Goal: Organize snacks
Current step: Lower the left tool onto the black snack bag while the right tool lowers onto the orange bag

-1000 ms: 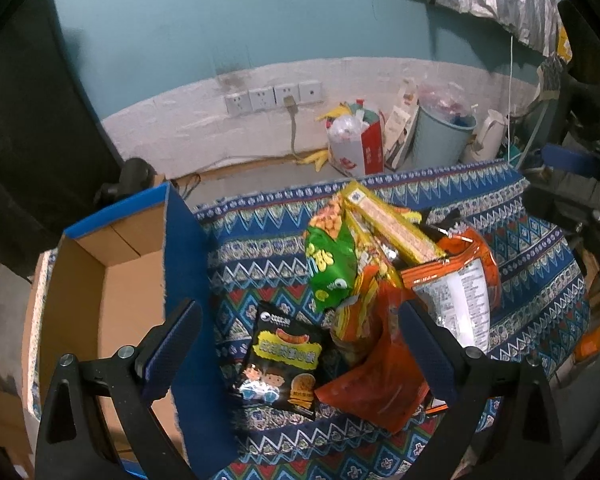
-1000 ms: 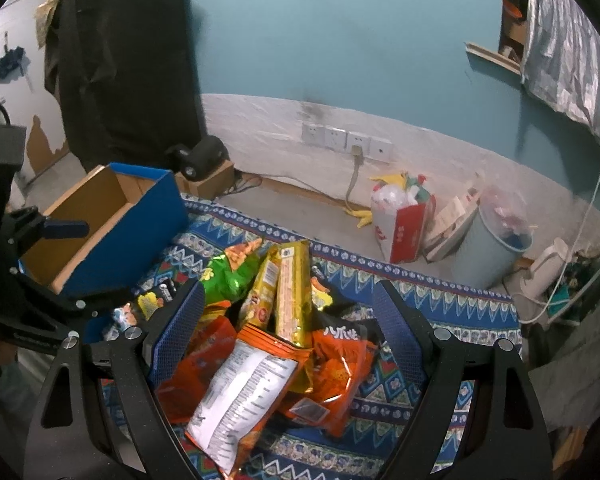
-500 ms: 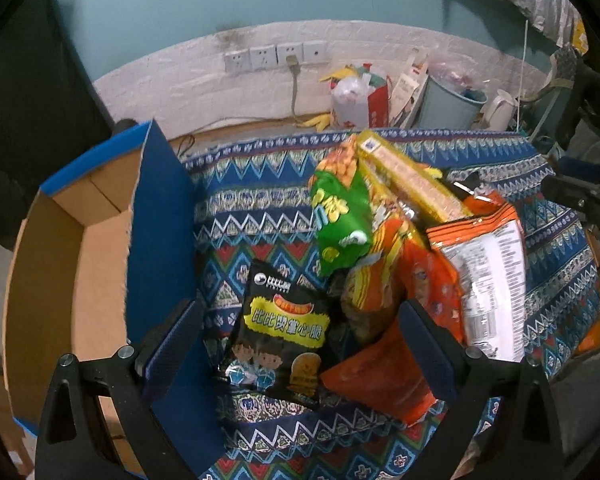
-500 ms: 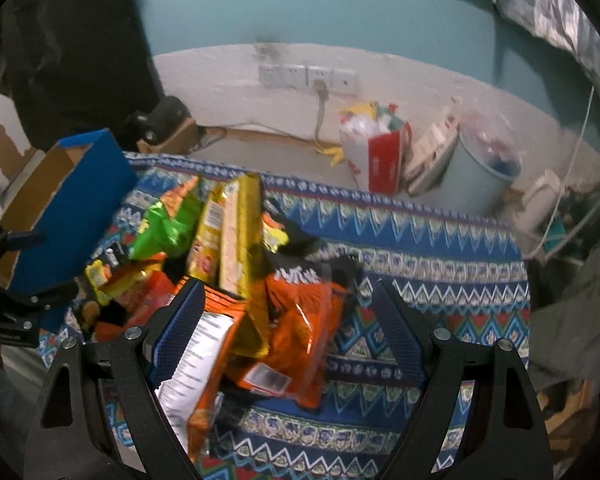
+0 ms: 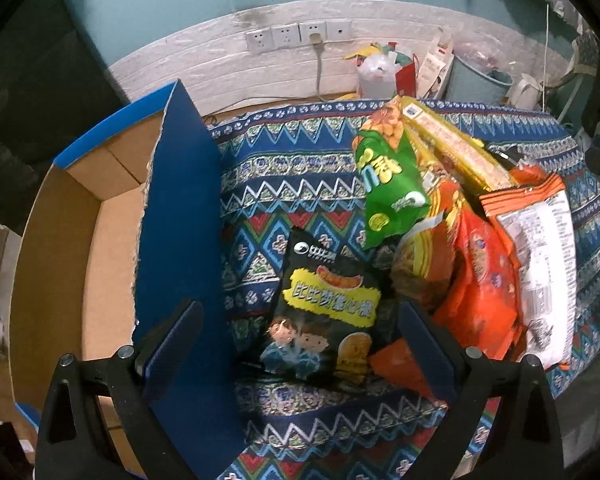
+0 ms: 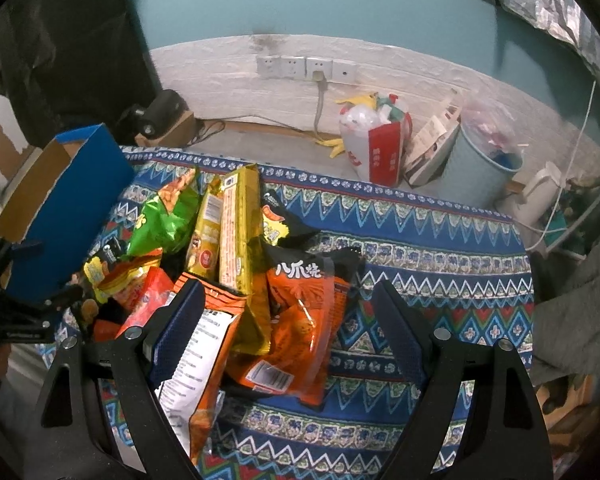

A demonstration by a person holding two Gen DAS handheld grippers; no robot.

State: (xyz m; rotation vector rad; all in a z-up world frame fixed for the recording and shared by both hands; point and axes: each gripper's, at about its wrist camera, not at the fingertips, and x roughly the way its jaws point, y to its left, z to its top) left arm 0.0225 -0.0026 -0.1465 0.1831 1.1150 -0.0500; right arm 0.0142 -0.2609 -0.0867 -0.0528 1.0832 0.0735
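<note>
Across the top of my right view, four white wall sockets (image 6: 306,69) sit in a row on the white brick band, a grey cord plugged into one. Below them, right of centre, a red-and-white bag (image 6: 374,148) stuffed with plastic stands on the floor, just beside a pale blue bin (image 6: 480,164). A white kettle (image 6: 536,194) sits far right. A patterned blue cloth (image 6: 420,248) fills my lower frame.

Both grippers spread wide, holding nothing.
Left gripper (image 5: 300,336) and right gripper (image 6: 288,320) each point forward and down, jaws apart.
</note>
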